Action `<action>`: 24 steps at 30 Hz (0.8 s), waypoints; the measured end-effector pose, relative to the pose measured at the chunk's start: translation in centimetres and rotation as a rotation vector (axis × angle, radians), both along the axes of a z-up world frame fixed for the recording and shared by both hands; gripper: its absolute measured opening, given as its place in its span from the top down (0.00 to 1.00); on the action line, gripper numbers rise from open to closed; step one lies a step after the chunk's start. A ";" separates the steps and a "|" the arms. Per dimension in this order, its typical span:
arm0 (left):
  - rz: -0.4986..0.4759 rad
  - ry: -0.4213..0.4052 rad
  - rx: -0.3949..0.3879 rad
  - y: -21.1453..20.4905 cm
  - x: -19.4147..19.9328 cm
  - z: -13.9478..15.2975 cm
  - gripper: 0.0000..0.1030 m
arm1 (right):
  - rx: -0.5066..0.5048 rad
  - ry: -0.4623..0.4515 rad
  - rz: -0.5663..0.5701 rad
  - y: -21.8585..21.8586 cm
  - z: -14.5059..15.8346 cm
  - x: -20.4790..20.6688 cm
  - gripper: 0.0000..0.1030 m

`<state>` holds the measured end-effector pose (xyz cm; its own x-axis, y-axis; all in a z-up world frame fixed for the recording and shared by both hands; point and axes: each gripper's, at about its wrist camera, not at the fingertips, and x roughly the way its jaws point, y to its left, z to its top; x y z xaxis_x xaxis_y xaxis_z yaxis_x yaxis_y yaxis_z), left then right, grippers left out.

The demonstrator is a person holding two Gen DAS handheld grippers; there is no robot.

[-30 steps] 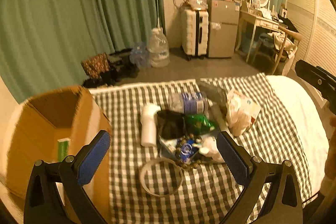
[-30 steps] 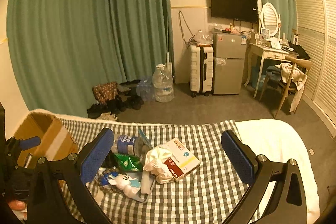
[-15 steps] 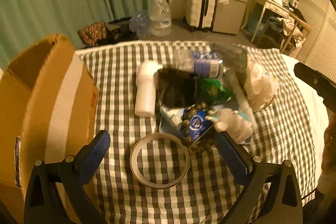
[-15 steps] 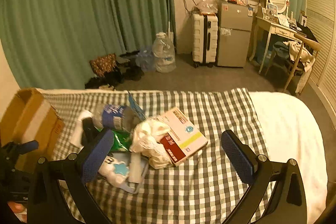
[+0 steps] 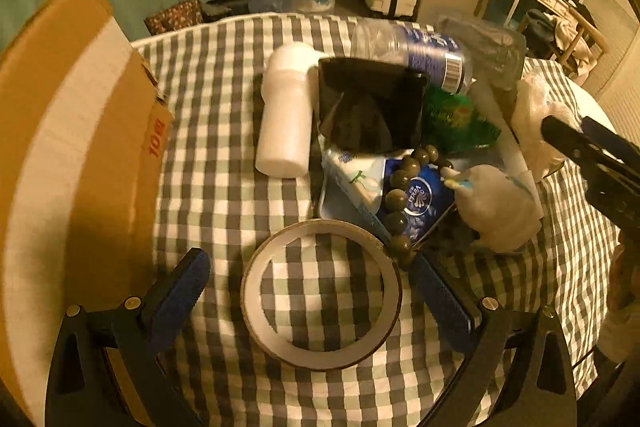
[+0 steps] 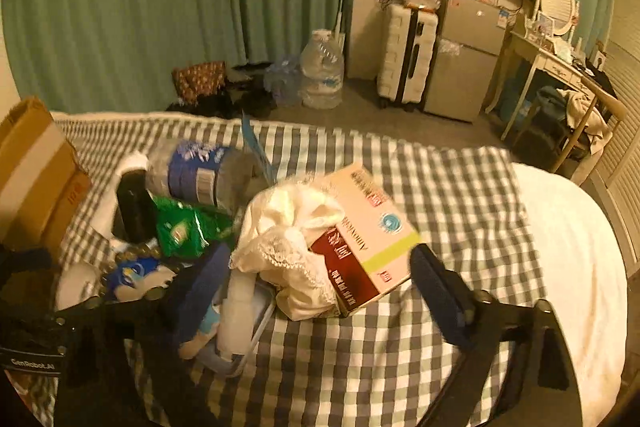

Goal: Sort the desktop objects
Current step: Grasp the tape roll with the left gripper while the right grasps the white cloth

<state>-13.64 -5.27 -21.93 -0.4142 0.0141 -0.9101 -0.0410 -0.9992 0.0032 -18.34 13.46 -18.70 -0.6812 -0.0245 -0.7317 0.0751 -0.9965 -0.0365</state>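
On the checked cloth (image 5: 224, 131), a cardboard box (image 5: 68, 147) stands to the left of the clutter pile. The tape ring (image 5: 320, 301) lies flat at the pile's near edge, straight ahead of the left gripper (image 5: 310, 301), whose wide-open, empty jaws flank it. The right gripper (image 6: 320, 291), likewise spread and empty, faces the medicine box (image 6: 372, 227), so the left looks nearer the ring.

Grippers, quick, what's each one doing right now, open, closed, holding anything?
Left gripper: open, empty, fingers either side of the tape ring.
Right gripper: open, empty, above the cloth and box.
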 end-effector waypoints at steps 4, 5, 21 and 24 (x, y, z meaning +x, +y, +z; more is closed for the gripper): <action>-0.008 -0.025 0.017 0.2 -0.2 -0.9 0.00 | 0.010 -0.033 0.021 -0.6 -1.4 -0.5 0.31; -0.010 -0.035 0.015 0.2 -0.3 -1.3 0.00 | 0.011 -0.040 0.024 -0.7 -1.7 -0.6 0.37; -0.054 -0.116 0.034 -0.2 1.1 -2.2 0.19 | 0.045 -0.057 0.056 -2.0 -2.5 -0.4 0.81; -0.064 -0.093 0.027 -0.1 1.6 -1.4 0.19 | 0.030 -0.065 0.063 -2.0 -2.3 -0.3 0.87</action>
